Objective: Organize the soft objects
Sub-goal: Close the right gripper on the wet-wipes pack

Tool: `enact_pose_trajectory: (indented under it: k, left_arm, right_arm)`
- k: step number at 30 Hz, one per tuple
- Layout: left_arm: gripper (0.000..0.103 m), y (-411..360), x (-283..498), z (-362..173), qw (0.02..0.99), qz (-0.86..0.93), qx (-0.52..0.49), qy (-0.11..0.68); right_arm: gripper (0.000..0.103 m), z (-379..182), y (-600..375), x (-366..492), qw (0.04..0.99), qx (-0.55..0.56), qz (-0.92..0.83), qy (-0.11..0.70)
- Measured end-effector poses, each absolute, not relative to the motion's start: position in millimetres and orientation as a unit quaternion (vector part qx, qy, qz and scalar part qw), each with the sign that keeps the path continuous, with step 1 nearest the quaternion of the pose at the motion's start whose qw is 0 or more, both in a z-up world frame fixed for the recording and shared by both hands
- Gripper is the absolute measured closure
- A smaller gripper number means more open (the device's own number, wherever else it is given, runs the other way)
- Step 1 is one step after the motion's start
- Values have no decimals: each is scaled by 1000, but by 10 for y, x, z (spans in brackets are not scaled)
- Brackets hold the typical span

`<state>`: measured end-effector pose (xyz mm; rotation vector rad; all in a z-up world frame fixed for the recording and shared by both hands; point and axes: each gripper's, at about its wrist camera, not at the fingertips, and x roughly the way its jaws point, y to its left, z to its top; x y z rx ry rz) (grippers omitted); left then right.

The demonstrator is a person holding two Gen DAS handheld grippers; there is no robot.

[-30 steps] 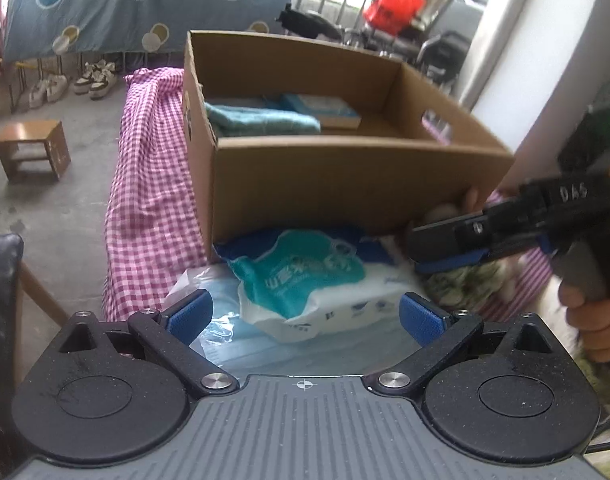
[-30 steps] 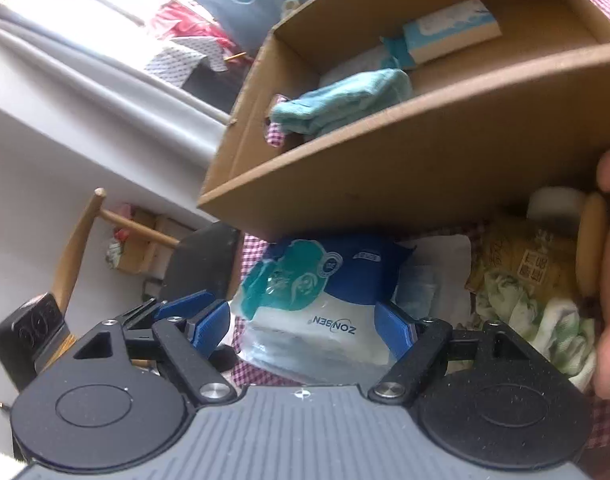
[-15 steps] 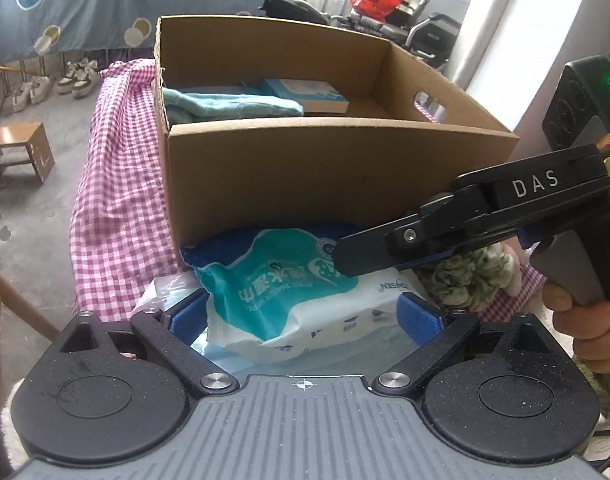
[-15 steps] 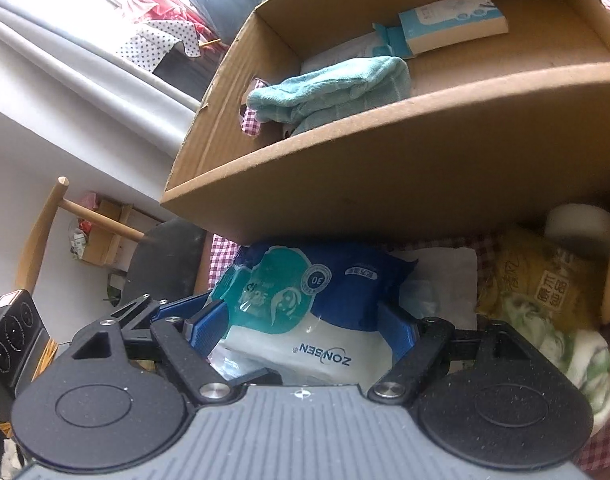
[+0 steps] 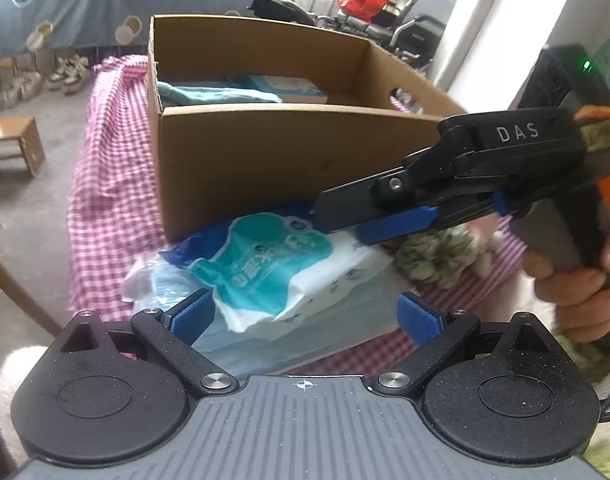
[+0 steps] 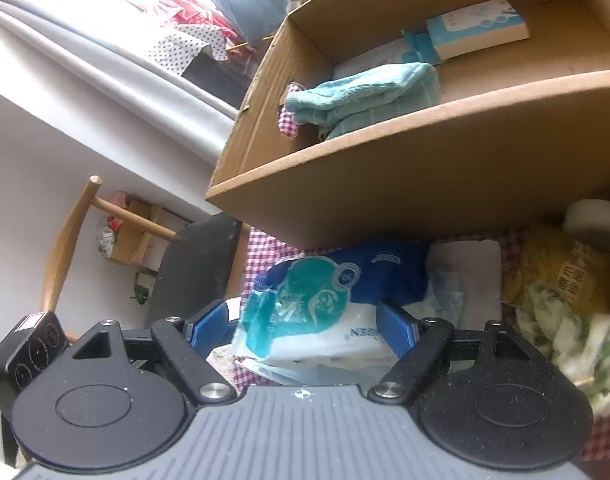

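Before the box (image 5: 289, 168), on the checked cloth (image 5: 105, 184) of the worktop, lies a blue-and-teal wipes pack (image 5: 281, 264), resting on a clear bag (image 5: 161, 280) of pale blue sheets. Both tools are bearing on that one pack. By the right wrist view the right gripper (image 6: 305, 320) has its jaws wide, one blue pad on either side of the pack, though I cannot tell whether the pads press or only stand beside it. By the left wrist view the left gripper (image 5: 305, 312) also stands wide, its pads flanking the near corner of the pack without pinching it. Inside the box a teal towel (image 6: 365, 96) and a small carton (image 6: 477, 28) are already stowed, so I judge the pack is next to go in. To the right a green-patterned cloth (image 5: 437, 256) and a yellow packet (image 6: 557, 272) wait their turn. My worry is the slick wrapper: if the jaws close off-centre the soft pack may fold or squirt out sideways. The bag beneath could be caught by a pad and dragged up with it. The box wall stands close behind, so a low lift might knock the pack against its rim. With two grippers so near, they might also collide.
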<state>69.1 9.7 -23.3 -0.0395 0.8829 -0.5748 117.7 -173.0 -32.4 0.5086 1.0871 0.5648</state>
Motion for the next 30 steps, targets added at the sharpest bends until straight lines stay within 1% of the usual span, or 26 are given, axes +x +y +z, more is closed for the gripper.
enact_pose_trajectory:
  k: [7, 13, 23, 30]
  left_arm:
    - [4, -28, 732, -280, 870, -268, 30, 412]
    - [4, -93, 779, -355, 870, -257, 56, 418]
    - [4, -122, 878, -429, 867, -251, 54, 426]
    - [5, -111, 870, -434, 867, -252, 50, 426]
  right_arm:
    - [19, -269, -1728, 1072, 818, 179, 213, 503]
    - [18, -380, -1688, 1166, 816, 171, 203, 514]
    - [16, -536, -1623, 1320, 806, 178, 191, 532]
    - [16, -453, -1636, 1272, 810, 191, 215, 511]
